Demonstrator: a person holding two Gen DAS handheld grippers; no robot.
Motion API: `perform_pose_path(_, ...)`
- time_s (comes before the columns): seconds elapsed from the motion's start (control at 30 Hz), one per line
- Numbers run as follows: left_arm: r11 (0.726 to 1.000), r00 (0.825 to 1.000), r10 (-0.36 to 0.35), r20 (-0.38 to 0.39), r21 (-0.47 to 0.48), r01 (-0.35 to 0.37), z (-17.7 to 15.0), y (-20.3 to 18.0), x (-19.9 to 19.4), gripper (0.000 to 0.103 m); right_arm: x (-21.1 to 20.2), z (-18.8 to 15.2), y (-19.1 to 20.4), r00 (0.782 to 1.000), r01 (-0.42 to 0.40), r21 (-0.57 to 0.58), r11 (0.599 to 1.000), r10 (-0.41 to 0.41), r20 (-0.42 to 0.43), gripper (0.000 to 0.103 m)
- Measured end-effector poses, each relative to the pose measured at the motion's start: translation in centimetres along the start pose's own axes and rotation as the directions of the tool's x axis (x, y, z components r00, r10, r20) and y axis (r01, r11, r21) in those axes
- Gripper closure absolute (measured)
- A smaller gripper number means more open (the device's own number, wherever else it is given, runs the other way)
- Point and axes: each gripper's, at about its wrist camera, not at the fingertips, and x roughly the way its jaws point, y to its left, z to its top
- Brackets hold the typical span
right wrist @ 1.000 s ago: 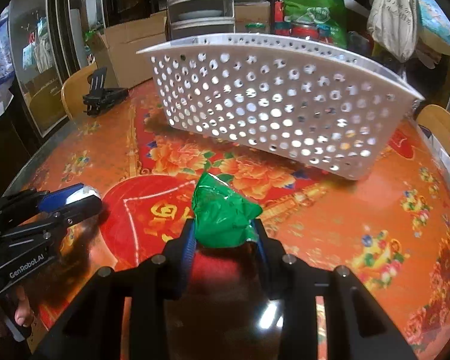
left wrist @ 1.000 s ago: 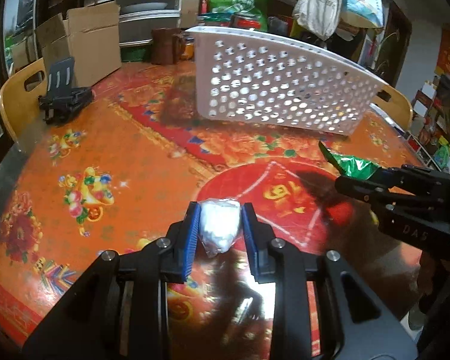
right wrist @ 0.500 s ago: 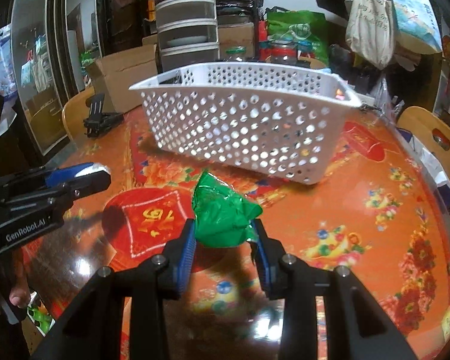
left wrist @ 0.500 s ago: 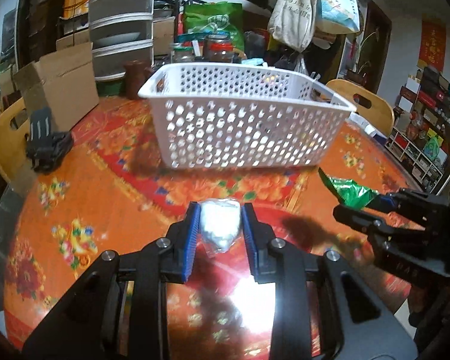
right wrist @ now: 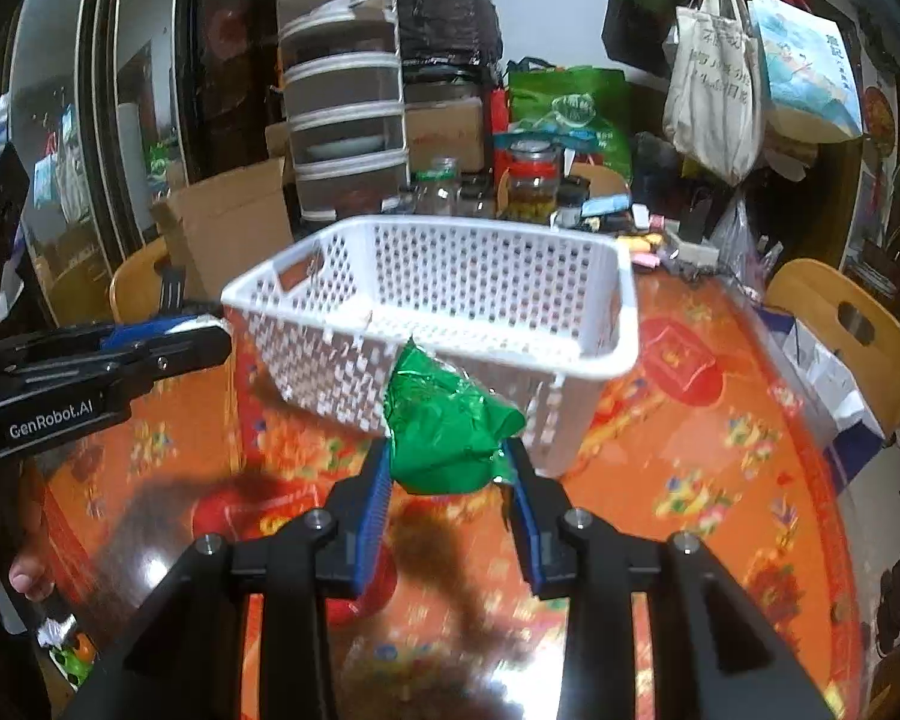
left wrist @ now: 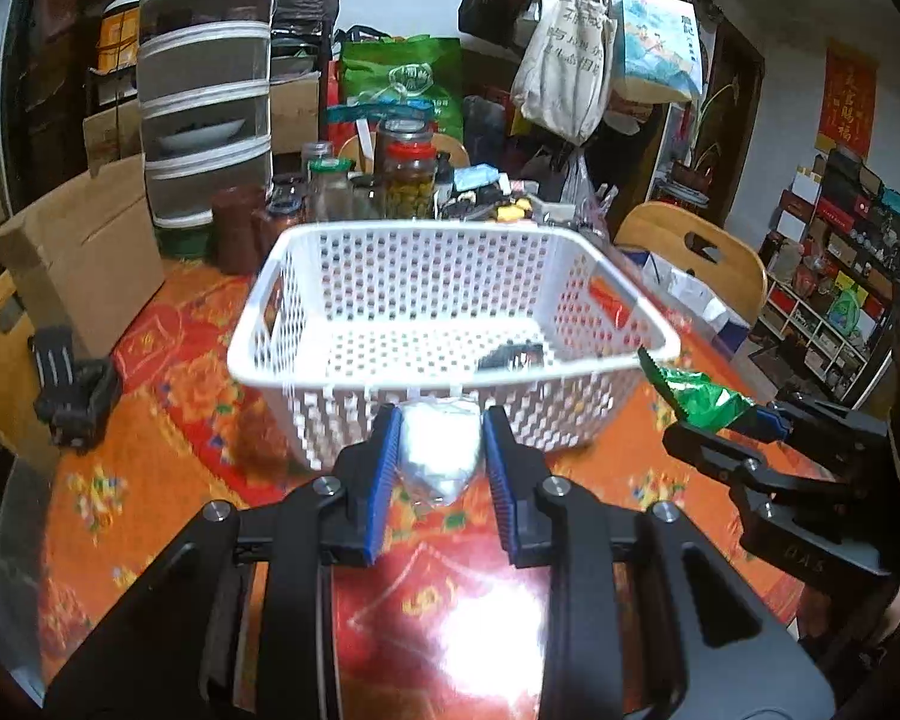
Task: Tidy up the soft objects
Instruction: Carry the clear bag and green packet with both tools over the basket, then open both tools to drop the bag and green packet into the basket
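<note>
soft packets were both gripped above the table, the white packet point(left wrist: 439, 455) in the left gripper point(left wrist: 441, 468) and the green packet point(right wrist: 444, 432) in the right gripper point(right wrist: 447, 480), near the white basket point(left wrist: 306, 306), neither dropped in yet.

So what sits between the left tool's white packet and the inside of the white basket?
Only the basket's near perforated wall. In the left wrist view the white packet, clamped in the left tool, sits just before and below the rim.

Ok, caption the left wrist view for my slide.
Left gripper clamps a white soft packet before the white perforated basket; right gripper alongside holds a green foil packet.
</note>
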Motion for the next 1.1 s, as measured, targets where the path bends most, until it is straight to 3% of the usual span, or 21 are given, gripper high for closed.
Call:
perform_pose_path(0.27, 1.000, 1.000, 0.021, -0.016, 0.005, -0.021, 7.6, 0.3, 2.5, 0.077, 2.2, 6.7, -1.8, 0.999, 0.033, -0.004, 0.999, -0.033, -0.020, 0.068)
perform_pose_path(0.5, 0.998, 0.989, 0.057, -0.139, 0.002, -0.057, 11.1, 1.2, 10.1, 0.077, 8.5, 9.9, -3.7, 0.989, 0.083, -0.012, 0.996, -0.084, -0.125, 0.068)
perform_pose_path(0.87, 0.993, 0.947, 0.098, -0.304, -0.030, -0.113, 9.6, 3.5, 20.1, 0.077, 15.9, 9.9, -4.2, 0.955, 0.113, -0.061, 0.992, -0.125, -0.268, 0.067)
perform_pose_path(1.1, 0.992, 0.937, 0.098, -0.335, -0.042, -0.118, 8.4, 4.4, 22.4, 0.077, 17.4, 10.0, -4.2, 0.945, 0.126, -0.070, 0.990, -0.142, -0.295, 0.065)
